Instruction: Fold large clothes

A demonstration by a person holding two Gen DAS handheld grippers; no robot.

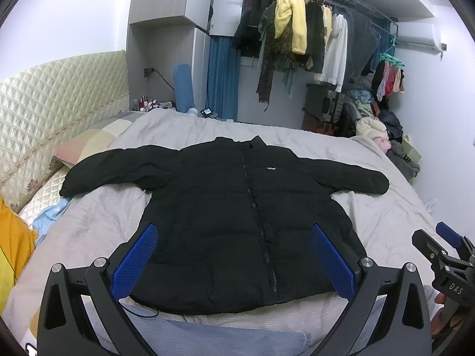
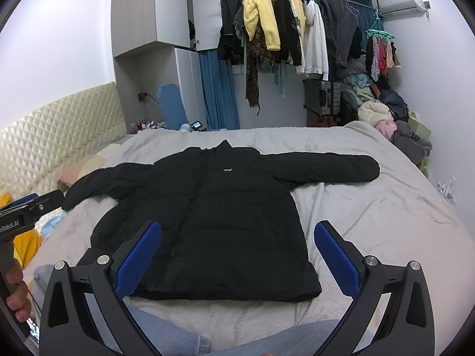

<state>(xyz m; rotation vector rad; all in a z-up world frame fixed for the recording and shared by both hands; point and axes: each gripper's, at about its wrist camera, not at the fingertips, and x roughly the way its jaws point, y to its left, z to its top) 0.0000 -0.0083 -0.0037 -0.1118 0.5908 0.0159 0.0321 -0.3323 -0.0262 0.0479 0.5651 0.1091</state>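
A black puffer jacket (image 1: pixel 225 213) lies flat, front up and zipped, on the grey bed cover (image 1: pixel 386 216), both sleeves spread out sideways. It also shows in the right wrist view (image 2: pixel 219 225). My left gripper (image 1: pixel 234 234) is open and empty, held above the jacket's hem. My right gripper (image 2: pixel 237 231) is open and empty, above the hem's right part. The right gripper shows at the right edge of the left wrist view (image 1: pixel 445 246). The left gripper shows at the left edge of the right wrist view (image 2: pixel 26 207).
A quilted cream headboard (image 1: pixel 44 109) and pillows (image 1: pixel 86 145) lie to the left. A rail of hanging clothes (image 1: pixel 299 29) and a pile of clothes (image 1: pixel 386 130) stand beyond the bed. Blue denim (image 2: pixel 184 335) lies at the near edge. Yellow fabric (image 1: pixel 12 243) is at far left.
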